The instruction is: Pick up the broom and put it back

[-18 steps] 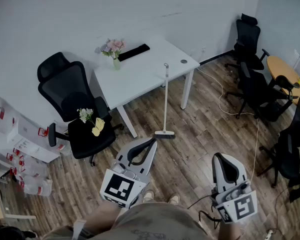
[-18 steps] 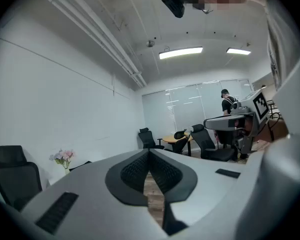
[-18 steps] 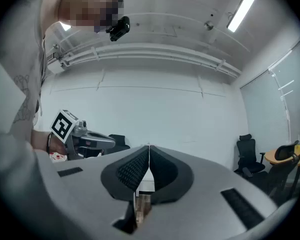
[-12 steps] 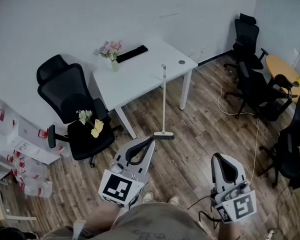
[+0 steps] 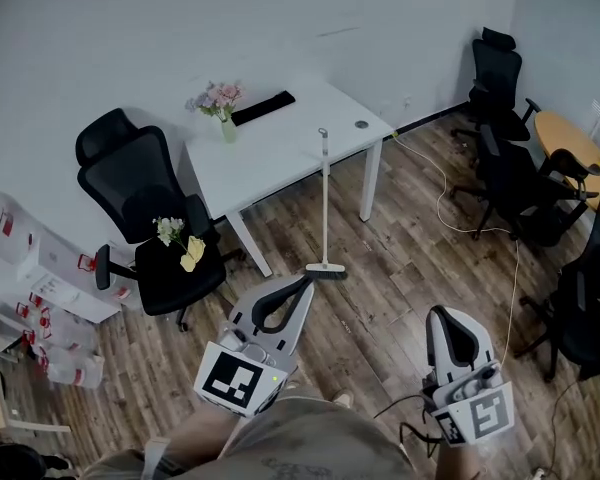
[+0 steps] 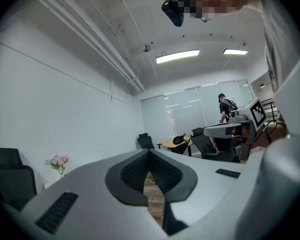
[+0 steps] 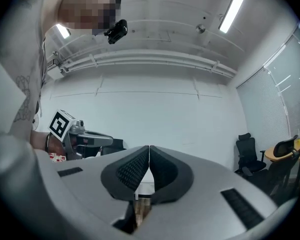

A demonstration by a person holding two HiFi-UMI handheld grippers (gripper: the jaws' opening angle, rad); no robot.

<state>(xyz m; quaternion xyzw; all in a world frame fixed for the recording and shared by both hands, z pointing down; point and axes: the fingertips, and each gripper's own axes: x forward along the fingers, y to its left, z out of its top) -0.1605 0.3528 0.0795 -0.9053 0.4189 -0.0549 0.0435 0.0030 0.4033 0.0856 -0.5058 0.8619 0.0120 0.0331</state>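
Note:
A white broom [image 5: 325, 208] stands upright on the wood floor, its handle leaning against the front edge of the white table [image 5: 270, 158] and its head [image 5: 326, 269] on the floor. My left gripper [image 5: 302, 282] is held low near my body, shut and empty, its tips a short way short of the broom head. In the left gripper view its jaws [image 6: 149, 152] meet. My right gripper [image 5: 447, 315] hangs further right, also shut with nothing in it; the right gripper view shows its pads [image 7: 149, 149] closed together.
A black office chair [image 5: 150, 223] with flowers on its seat stands left of the table. More black chairs [image 5: 515, 178] and a round wooden table [image 5: 570, 148] are at the right. A cable [image 5: 455, 203] trails over the floor. White boxes [image 5: 35, 278] lie at the left. A vase [image 5: 226, 103] sits on the table.
The view has shifted slightly; the broom and table sit a little left and higher in the frame. Both grippers keep their places and stay shut.

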